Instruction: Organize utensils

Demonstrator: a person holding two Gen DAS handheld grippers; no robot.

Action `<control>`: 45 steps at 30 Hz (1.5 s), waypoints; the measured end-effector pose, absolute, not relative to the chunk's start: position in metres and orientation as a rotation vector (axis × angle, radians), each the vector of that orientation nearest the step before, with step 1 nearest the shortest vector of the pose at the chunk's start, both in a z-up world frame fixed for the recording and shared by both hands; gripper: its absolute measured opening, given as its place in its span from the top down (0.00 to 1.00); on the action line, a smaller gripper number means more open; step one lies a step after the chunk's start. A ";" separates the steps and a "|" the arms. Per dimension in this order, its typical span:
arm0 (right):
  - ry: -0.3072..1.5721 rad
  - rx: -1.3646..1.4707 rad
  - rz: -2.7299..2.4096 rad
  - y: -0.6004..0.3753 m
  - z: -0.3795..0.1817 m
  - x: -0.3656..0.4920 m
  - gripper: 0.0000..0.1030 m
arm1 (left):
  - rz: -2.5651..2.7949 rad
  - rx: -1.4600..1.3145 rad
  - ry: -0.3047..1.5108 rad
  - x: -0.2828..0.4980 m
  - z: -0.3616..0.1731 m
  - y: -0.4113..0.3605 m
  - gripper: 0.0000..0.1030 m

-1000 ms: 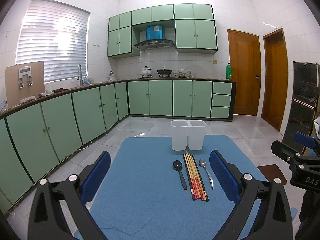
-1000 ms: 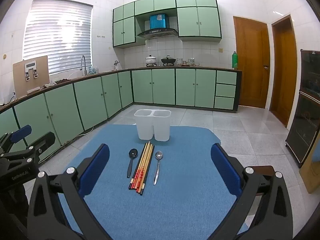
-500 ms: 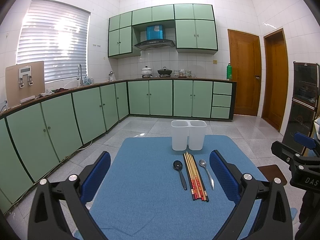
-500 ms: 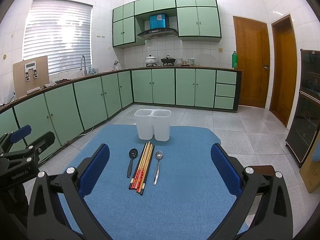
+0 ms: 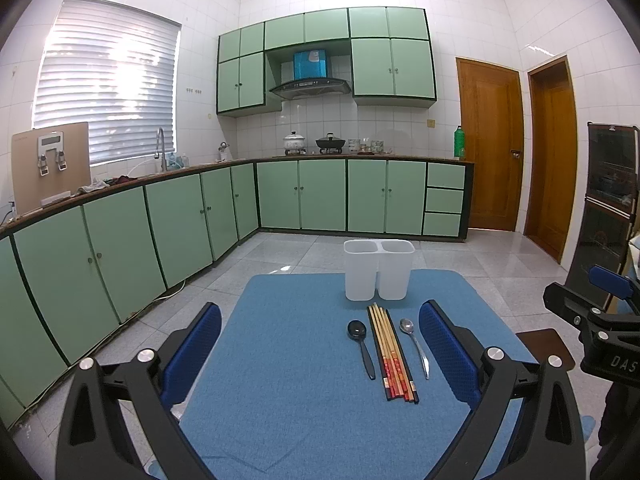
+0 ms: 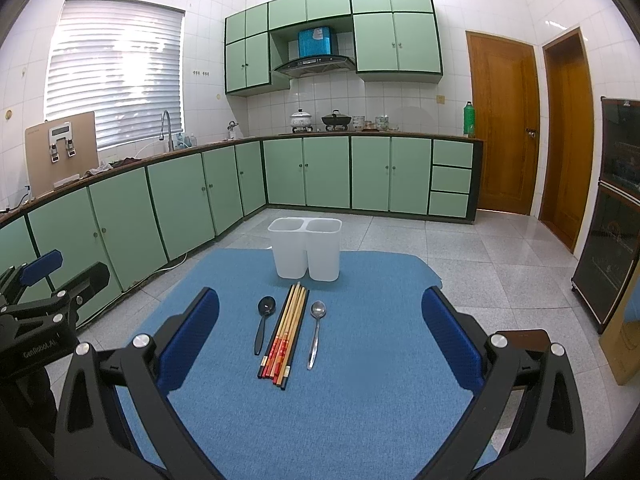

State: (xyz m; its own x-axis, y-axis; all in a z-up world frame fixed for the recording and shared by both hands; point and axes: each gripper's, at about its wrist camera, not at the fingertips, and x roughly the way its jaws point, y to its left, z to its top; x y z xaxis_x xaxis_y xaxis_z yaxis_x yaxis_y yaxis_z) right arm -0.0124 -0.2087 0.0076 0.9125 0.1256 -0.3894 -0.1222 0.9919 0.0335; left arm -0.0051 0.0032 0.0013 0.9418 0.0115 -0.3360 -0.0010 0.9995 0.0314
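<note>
While both the left gripper and right gripper hover spread and empty, the thin, stiff, slippery bundle of wooden chopsticks on the blue mat looks best pinched mid-length.

Both wrist views toward table

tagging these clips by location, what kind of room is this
A home kitchen, most likely: green cabinets run under a counter with a sink tap, pots sit below a range hood. The utensils lie on a blue-covered table.
</note>
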 end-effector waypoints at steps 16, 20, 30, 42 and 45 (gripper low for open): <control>0.402 0.009 0.126 -0.209 0.008 -0.012 0.05 | 0.006 0.030 0.342 -0.004 -0.001 0.007 0.06; 0.401 0.011 0.127 -0.211 0.008 -0.013 0.05 | 0.008 0.031 0.340 -0.004 -0.001 0.010 0.06; 0.401 0.014 0.123 -0.215 0.006 -0.010 0.05 | 0.012 0.035 0.341 -0.002 0.001 0.010 0.06; 0.427 0.023 0.110 -0.213 -0.003 0.011 0.05 | 0.013 0.044 0.364 0.016 0.000 0.006 0.06; 0.439 0.026 0.105 -0.214 -0.006 0.022 0.05 | 0.013 0.046 0.377 0.024 -0.004 0.006 0.06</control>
